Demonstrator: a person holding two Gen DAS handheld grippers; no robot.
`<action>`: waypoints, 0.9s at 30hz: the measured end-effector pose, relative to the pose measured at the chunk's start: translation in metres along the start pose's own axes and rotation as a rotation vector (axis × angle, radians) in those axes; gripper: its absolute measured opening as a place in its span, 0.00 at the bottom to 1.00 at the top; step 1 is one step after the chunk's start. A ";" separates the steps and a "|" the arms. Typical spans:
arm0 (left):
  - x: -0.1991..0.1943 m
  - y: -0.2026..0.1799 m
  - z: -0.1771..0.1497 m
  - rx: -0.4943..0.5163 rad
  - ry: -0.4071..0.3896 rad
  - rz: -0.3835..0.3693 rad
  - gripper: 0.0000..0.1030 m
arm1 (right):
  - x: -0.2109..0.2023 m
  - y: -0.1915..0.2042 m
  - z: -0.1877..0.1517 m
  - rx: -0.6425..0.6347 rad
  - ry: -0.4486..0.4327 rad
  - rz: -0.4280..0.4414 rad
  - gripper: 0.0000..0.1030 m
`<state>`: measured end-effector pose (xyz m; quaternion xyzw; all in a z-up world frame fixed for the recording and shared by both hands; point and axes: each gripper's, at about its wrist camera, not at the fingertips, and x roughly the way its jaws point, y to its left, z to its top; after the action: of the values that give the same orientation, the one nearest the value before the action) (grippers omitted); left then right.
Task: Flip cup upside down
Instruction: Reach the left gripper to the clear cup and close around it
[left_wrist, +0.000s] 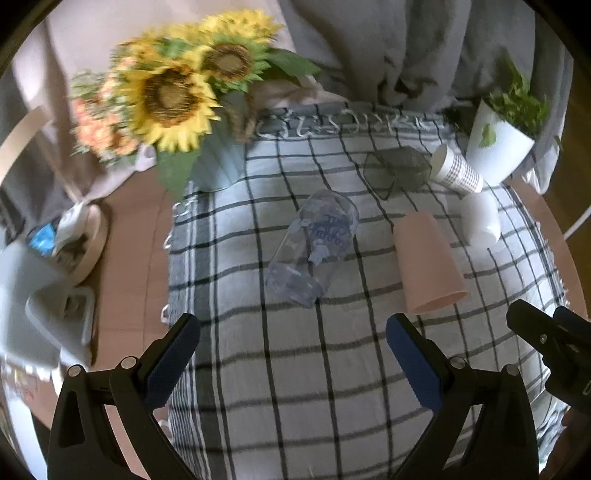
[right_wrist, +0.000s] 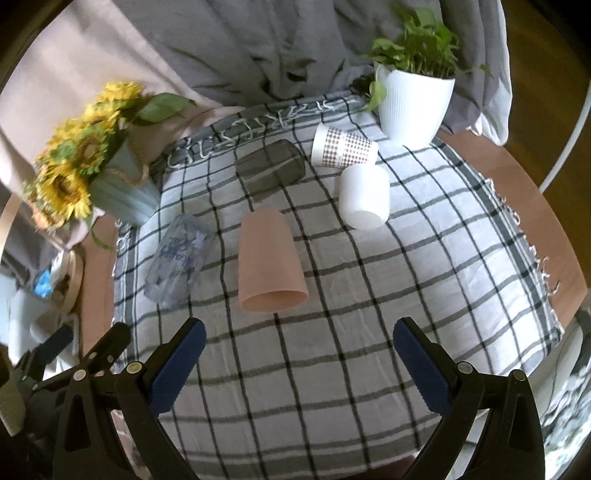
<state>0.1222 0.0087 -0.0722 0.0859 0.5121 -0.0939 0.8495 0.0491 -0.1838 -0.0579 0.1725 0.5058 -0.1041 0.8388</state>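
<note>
Here, five cups lie tipped on their sides on a checked cloth (right_wrist: 332, 314). The pink cup (right_wrist: 267, 258) is in the middle, with its open mouth facing the right gripper (right_wrist: 299, 347). It lies just ahead of that gripper's blue pads (right_wrist: 177, 365), a bit nearer the left one, and nothing touches it. Both of the right gripper's fingers are spread wide and hold nothing.

The left gripper (left_wrist: 291, 347) is spread wide too, with nothing between its fingers. In its view the pink cup (left_wrist: 428, 258) lies ahead and off to the right. The clear cup (left_wrist: 314, 247) with blue writing lies straight ahead of it, well apart from its fingers.

Farther back lie a dark see-through cup (right_wrist: 271, 168), a checked paper cup (right_wrist: 343, 151) and a white cup (right_wrist: 364, 197). A vase of sunflowers (right_wrist: 74, 173) stands at the left, and a white plant pot (right_wrist: 413, 103) at the back right.
</note>
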 end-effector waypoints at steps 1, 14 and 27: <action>0.005 0.001 0.003 0.016 0.007 -0.013 1.00 | 0.004 0.001 0.001 0.014 0.007 -0.004 0.99; 0.093 -0.007 0.039 0.226 0.081 -0.083 0.99 | 0.057 0.014 0.009 0.184 0.085 -0.122 0.99; 0.143 -0.015 0.060 0.274 0.144 -0.120 0.94 | 0.080 0.020 0.015 0.254 0.112 -0.168 0.99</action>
<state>0.2352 -0.0308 -0.1725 0.1765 0.5581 -0.2071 0.7839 0.1057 -0.1718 -0.1191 0.2401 0.5472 -0.2271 0.7690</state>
